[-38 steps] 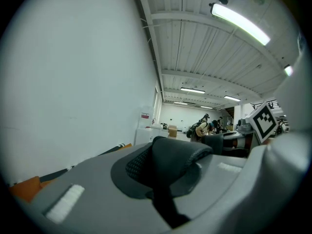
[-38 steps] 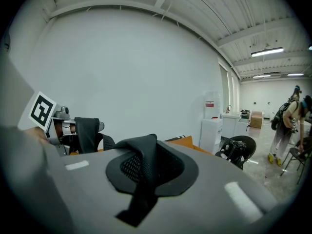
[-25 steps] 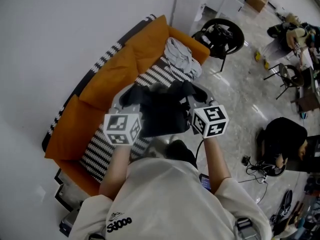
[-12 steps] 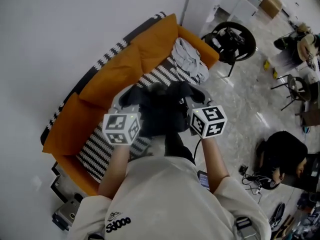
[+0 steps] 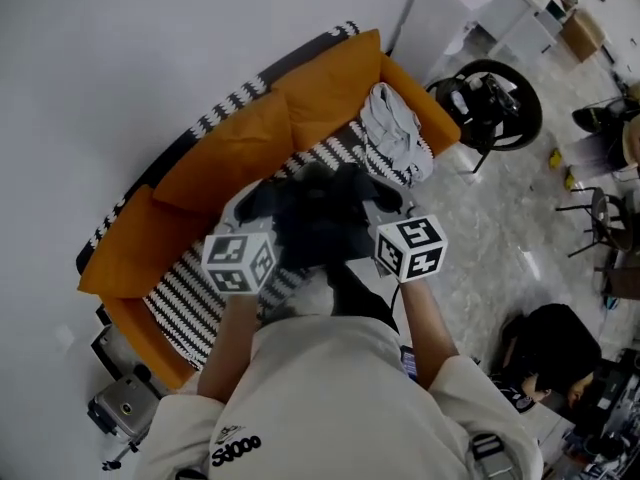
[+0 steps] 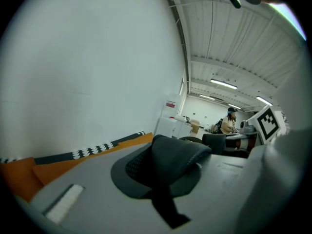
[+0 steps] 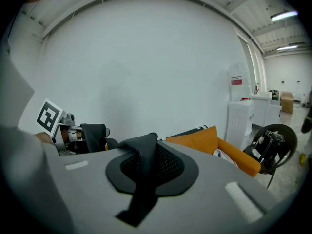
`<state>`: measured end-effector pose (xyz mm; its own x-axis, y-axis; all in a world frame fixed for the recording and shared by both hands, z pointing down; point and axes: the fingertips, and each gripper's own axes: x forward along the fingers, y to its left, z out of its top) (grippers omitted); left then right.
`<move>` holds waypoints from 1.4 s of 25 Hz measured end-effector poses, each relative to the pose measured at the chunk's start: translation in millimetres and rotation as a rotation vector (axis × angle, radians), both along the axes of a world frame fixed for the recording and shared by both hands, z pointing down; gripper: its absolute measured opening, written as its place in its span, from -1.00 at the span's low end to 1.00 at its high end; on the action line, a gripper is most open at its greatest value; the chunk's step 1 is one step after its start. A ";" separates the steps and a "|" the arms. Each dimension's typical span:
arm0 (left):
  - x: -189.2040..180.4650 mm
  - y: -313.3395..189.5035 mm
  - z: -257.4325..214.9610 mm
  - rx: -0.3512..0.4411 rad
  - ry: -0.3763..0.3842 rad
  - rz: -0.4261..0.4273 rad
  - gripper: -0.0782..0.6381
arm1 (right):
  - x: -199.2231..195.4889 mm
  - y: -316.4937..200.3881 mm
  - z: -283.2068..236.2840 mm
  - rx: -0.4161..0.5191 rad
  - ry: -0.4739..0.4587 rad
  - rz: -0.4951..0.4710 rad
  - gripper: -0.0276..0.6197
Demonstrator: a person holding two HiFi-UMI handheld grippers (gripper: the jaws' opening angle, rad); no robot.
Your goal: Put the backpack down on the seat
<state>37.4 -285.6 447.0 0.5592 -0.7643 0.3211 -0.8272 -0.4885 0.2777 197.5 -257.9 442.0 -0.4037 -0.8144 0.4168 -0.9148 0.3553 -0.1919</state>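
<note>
A black backpack (image 5: 320,223) hangs between my two grippers, over the black-and-white striped seat (image 5: 185,298) of an orange sofa (image 5: 235,148). My left gripper (image 5: 255,208) is shut on one padded mesh shoulder strap (image 6: 163,165), which lies clamped between its grey jaws. In the same way my right gripper (image 5: 385,200) is shut on the other strap (image 7: 146,167). The backpack's underside and where it meets the seat are hidden by its own bulk and my arms.
A bundle of grey clothing (image 5: 395,133) lies on the sofa's right end. Beyond that end stand a steering-wheel rig (image 5: 490,103) and a white cabinet (image 5: 445,13). A person (image 5: 545,343) sits on the floor at right. A small device (image 5: 120,408) sits by the sofa's near-left corner.
Both grippers have carried the backpack forward and a little down toward the sofa seat. The head view has swung, so the sofa sits further right in the picture.
</note>
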 end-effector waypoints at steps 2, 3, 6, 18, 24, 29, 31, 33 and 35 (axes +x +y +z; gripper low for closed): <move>5.6 -14.6 7.1 -0.018 -0.007 -0.027 -0.76 | 6.2 -19.2 6.4 -0.014 -0.003 -0.029 -0.83; 7.8 -21.2 10.7 -0.027 -0.011 -0.041 -0.76 | 9.2 -28.3 9.9 -0.022 -0.005 -0.043 -0.83; 13.6 -40.5 22.1 -0.052 -0.025 -0.082 -0.76 | 17.1 -54.7 21.4 -0.046 -0.009 -0.083 -0.83; 28.3 -123.1 75.6 -0.126 -0.072 -0.200 -0.76 | 35.1 -153.0 80.4 -0.152 0.005 -0.189 -0.83; 24.8 -151.8 103.6 -0.178 -0.096 -0.252 -0.76 | 33.5 -192.0 107.8 -0.184 -0.007 -0.241 -0.83; 24.1 -169.7 118.2 -0.204 -0.099 -0.287 -0.76 | 36.3 -219.5 123.8 -0.202 -0.004 -0.252 -0.83; 21.9 -175.3 123.1 -0.211 -0.099 -0.299 -0.76 | 34.7 -226.5 129.2 -0.204 0.003 -0.265 -0.83; 20.2 -180.7 128.9 -0.216 -0.100 -0.309 -0.76 | 33.7 -232.8 135.5 -0.208 0.011 -0.279 -0.83; 19.4 -184.9 136.3 -0.223 -0.104 -0.318 -0.76 | 34.1 -238.1 143.2 -0.215 0.014 -0.284 -0.82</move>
